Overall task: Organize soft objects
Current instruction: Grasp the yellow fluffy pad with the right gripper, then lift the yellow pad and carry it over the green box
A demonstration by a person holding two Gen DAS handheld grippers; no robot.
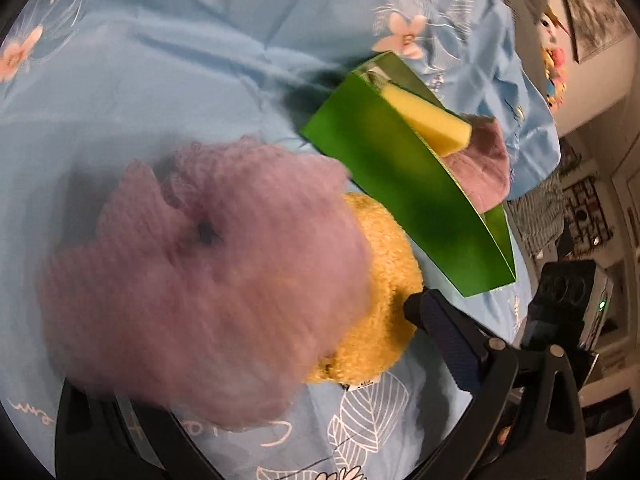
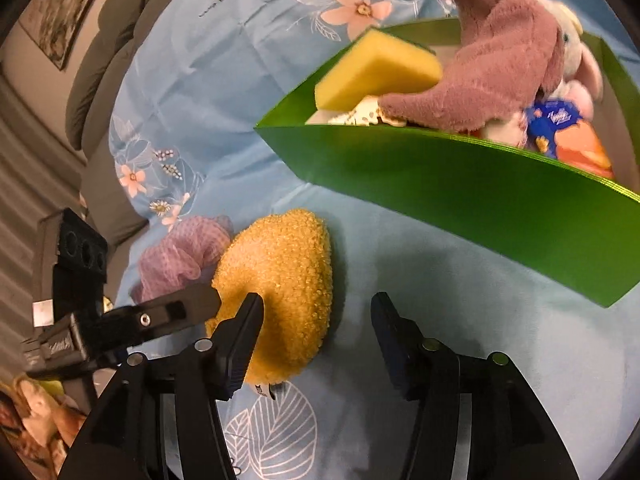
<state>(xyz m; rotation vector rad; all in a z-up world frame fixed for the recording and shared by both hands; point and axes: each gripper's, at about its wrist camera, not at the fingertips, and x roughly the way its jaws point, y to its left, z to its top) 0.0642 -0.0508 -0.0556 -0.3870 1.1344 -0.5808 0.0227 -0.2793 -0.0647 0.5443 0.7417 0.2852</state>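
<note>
Purple mesh pouf [image 1: 200,280] fills most of what my left gripper [image 1: 256,320] sees, blurred and very close. Only one dark finger [image 1: 440,320] shows past it; the other is hidden behind the mesh, so I cannot tell whether those jaws are closed on the pouf or merely stand around it.

Just beside the pouf, touching it, lies a yellow fluffy sponge [image 2: 280,280] on the blue flowered bed sheet [image 2: 180,92].

My right gripper [image 2: 316,304] hangs low over the sheet with its jaws parted about halfway. Nothing sits between them. Its left finger overlaps the near edge of the fluffy sponge, while the other stands over bare sheet.

Beyond both stands the green box [image 2: 440,192], open at the top. Inside it a yellow foam block [image 2: 376,72] leans at one end, tilted above the rim. A mauve plush cloth [image 2: 496,60] drapes next to it, over a white plush rabbit [image 2: 572,52], a blue packet [image 2: 556,120] and something orange [image 2: 588,148].
</note>
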